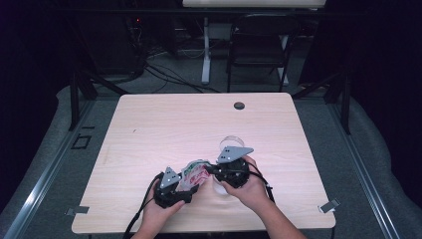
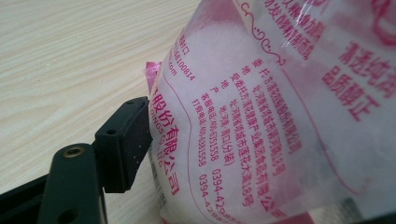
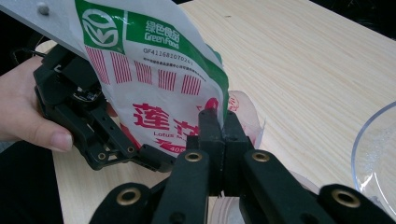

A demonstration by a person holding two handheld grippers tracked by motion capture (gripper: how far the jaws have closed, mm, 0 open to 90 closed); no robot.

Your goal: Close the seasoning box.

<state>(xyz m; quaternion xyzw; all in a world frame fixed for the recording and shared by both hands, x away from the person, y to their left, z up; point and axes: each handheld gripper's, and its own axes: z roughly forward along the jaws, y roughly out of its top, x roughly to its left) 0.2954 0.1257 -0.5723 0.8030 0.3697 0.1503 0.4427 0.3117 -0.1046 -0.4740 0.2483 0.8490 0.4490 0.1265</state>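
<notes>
The plastic bag [image 3: 159,79] of white grains hangs between the two tongs over the near part of the desk [image 1: 164,119]. The right tongs [image 3: 218,122] are pressed fully together on an edge of the bag, pinching the film between the black pads. On the side facing them, a green band carries a round leaf emblem and the words "Green Food" in white, with the code "GF41168107", its last digits unclear, beneath it. Below come red barred blocks, large red Chinese characters and the start of "Lotus", the rest covered by the jaws.

The left tongs [image 1: 175,186] stand on the bag's other side. In the left gripper view, one pad [image 2: 127,147] lies just beside the bag [image 2: 261,116], close against the film; the second jaw is out of that frame, so I cannot tell whether they grip it. That side is clear film printed in pink Chinese text, with readable figures "6B100814", "400-6351558" and "0394-42", the last cut off at the bottom edge.

Just to the right of the right tongs, a clear bowl [image 3: 376,154] stands on the desk, cropped by the picture's edge. In the high view the bag [image 1: 193,174] is small and blurred, its print unreadable, and the bowl [image 1: 230,143] is half hidden behind the right tongs [image 1: 211,169].
</notes>
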